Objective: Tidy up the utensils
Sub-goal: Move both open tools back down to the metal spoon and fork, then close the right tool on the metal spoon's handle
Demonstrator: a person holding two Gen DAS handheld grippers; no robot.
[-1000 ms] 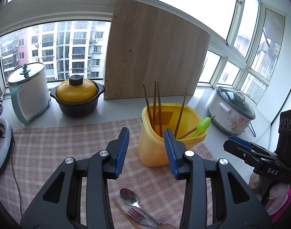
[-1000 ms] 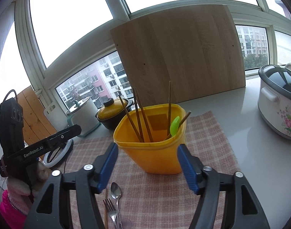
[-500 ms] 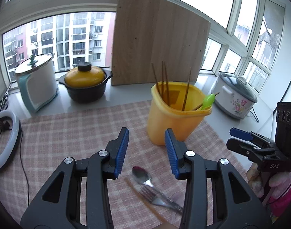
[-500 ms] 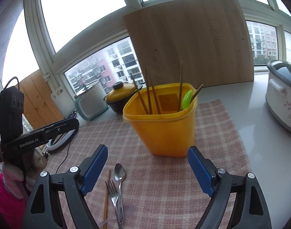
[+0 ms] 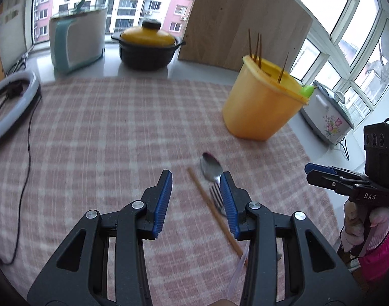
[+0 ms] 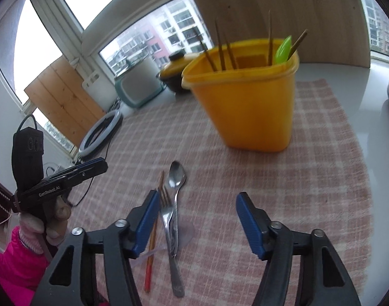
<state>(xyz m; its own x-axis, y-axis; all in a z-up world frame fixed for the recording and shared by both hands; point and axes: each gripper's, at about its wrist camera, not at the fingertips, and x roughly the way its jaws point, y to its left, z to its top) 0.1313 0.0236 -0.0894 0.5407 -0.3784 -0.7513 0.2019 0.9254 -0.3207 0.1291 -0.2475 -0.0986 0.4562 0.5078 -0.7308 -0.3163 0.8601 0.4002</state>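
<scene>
Both tongs hang spread and empty above the checked mat. The left gripper has a moderate gap; the right gripper is wider, though its jaws have just been closing, with nothing between them but mat.

The loose utensils lie together — a spoon, a fork and a single chopstick. Seen from the left tongs, the chopstick runs between the jaws and the fork sits against the right pad; seen from the right tongs, all three lie just inside the left pad.

To do this well, I judge one tong should pick a single piece, straddle its handle squarely, and pinch it off its neighbours before lifting it to the yellow bin standing beyond the tips.

Hard to make out: which tong will take which piece, where fork and spoon handles overlap, and a clear film under them.
</scene>
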